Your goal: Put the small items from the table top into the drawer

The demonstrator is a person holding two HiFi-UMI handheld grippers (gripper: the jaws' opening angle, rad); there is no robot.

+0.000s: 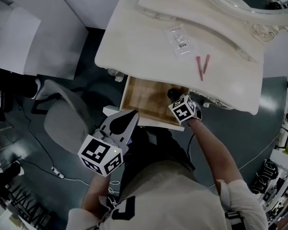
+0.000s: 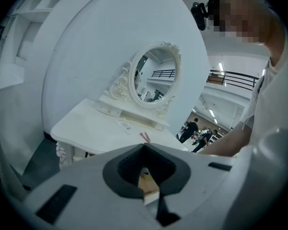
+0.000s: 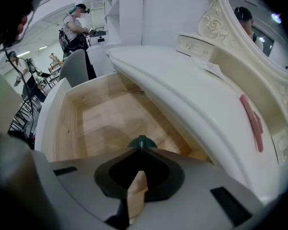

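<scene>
Small items, two pink sticks (image 1: 202, 66) and a clear packet (image 1: 180, 42), lie on the table top (image 1: 134, 37) behind the open drawer (image 1: 143, 97). Over the drawer, the right gripper (image 3: 141, 148) pinches a dark green item (image 3: 142, 141). The left gripper (image 2: 144, 146), jaws together and empty, hangs in front of the drawer.

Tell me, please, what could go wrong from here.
The right tool pinches a small dark green item only at its tips over the open drawer; it may slip and bounce out. Lifting out, that tool could knock the tabletop edge overhanging the drawer beside it.
</scene>
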